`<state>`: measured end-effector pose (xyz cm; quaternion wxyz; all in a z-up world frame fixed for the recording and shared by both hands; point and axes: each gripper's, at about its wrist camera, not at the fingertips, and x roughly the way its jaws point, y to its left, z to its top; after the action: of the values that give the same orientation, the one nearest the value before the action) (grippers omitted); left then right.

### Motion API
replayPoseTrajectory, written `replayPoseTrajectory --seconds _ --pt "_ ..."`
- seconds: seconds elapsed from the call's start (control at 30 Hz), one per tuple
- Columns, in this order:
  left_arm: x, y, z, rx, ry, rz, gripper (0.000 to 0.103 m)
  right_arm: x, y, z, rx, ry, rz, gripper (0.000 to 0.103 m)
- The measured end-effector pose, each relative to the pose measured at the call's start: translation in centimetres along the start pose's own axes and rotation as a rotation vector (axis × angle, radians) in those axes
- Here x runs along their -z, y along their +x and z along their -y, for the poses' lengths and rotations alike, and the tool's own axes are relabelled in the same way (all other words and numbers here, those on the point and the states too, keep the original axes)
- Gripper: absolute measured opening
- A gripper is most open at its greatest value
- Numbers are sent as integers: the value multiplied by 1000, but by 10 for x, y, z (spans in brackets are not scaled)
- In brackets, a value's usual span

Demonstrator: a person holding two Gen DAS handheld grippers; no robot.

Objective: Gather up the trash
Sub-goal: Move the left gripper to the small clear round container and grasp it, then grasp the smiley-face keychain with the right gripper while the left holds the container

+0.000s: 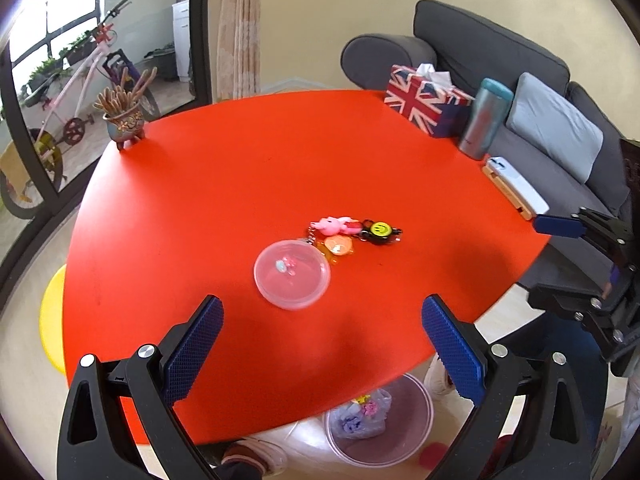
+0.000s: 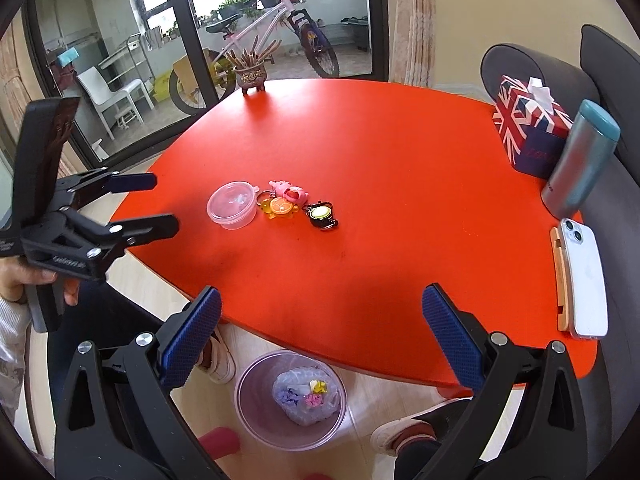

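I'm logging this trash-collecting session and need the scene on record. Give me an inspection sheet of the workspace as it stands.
Surface: red table, round-edged.
Job's things: clear plastic container beside the keychains; clear bin on the floor below the near edge, holding a bag of scraps.
Clutter: tissue box, tumbler, phone on a wooden stand, small plant pot.
Grippers: left gripper and right gripper both above the near edge, jaws wide, holding nothing.
Cables: nothing seen.
Surroundings: grey sofa, bicycle behind glass doors.
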<state>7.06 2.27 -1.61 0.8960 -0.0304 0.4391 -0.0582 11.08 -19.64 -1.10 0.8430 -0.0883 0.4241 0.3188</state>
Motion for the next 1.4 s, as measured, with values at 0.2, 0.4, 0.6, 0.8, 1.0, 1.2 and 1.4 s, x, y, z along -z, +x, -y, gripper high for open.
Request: replayPoseTrajectory --seconds 0.2,0.4,0.6,0.8,1.0,1.2,1.4 --pt "-12 24 -7 -5 1 -59 95 -1 7 0 1 -4 -17 98" --pt "-22 51 -13 -2 -9 -126 95 -3 9 3 4 -2 -26 98" --pt "-26 76 -15 -19 -18 -186 95 -4 11 5 8 -1 -33 98" --pt "-27 87 -13 -32 -6 -208 95 -2 12 6 9 0 -36 98" --pt "-25 89 -15 -47 -3 -207 86 -1 13 7 10 -3 -42 98" --pt "-23 91 -16 -48 8 -192 60 -1 14 6 8 -9 -44 98" --pt "-23 83 -18 -54 6 -151 59 -5 17 6 16 -14 -46 98"
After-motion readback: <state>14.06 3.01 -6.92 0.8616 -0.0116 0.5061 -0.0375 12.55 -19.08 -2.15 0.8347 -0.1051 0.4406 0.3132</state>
